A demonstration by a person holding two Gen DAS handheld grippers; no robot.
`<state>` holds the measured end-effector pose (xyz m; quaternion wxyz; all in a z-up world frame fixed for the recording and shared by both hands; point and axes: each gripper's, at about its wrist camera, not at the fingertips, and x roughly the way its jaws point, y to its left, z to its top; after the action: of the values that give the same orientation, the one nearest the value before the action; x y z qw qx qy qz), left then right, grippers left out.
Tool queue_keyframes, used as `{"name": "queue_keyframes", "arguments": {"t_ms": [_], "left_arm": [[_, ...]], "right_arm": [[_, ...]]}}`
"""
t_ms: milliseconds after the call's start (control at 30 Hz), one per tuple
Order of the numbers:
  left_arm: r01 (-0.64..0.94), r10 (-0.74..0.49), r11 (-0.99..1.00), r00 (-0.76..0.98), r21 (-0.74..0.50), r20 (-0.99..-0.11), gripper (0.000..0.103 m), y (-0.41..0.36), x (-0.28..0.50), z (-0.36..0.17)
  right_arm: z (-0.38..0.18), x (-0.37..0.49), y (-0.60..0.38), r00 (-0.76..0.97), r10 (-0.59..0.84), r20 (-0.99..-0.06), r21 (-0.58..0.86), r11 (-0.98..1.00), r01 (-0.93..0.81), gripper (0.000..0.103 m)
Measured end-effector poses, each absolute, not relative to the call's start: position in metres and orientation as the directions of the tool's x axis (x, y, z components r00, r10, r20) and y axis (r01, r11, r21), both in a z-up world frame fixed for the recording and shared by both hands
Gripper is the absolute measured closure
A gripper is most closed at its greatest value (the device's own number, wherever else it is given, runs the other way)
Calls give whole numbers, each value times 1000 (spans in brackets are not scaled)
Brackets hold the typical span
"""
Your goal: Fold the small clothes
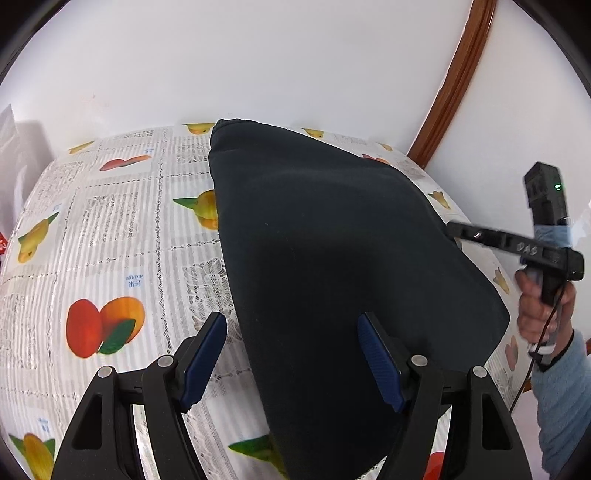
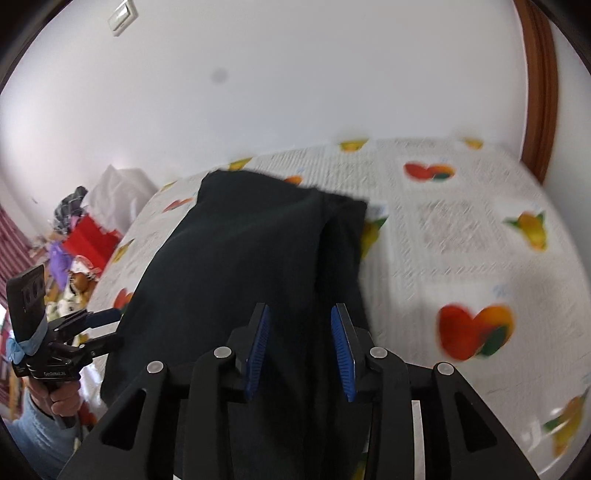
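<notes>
- A table fills most of both views, spread with a white lace-patterned cloth printed with fruit: red-and-orange pairs and yellow pieces with green leaves.
- Behind the table stands a plain white wall, with a brown wooden frame curving up on the right.
- In the right wrist view a light switch sits high on the wall, and a heap of coloured clutter, red, purple and white, lies off the table's left end.
- The dark garment lies flat on the cloth, running from the near edge toward the wall; one layer is doubled over another, and a fold line shows along its right side in the right wrist view.
- The left gripper stands wide apart above the garment's near left edge: one blue pad over the cloth, the other over dark fabric. Nothing is pinched between them.
- The right gripper is partly parted, with the dark fabric beneath the gap and neither pad pressing on it. This view is blurred.
- From the left wrist view the right gripper reaches the garment's right edge, a hand in a light blue sleeve around its handle.
</notes>
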<state>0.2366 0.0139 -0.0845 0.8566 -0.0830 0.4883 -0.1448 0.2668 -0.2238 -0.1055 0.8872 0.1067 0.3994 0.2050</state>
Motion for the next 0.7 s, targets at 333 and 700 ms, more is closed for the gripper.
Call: {"name": "queue_keyframes", "arguments": {"t_ms": [333, 700], "left_arm": [[165, -222, 974, 528, -157, -820, 31, 2, 218, -74], [151, -265, 964, 522, -218, -810, 31, 15, 187, -70]], "right_arm": [[-107, 257, -213, 709, 368, -601, 272, 929, -251, 98], [-93, 190, -236, 725, 328, -605, 277, 941, -195, 61]]}}
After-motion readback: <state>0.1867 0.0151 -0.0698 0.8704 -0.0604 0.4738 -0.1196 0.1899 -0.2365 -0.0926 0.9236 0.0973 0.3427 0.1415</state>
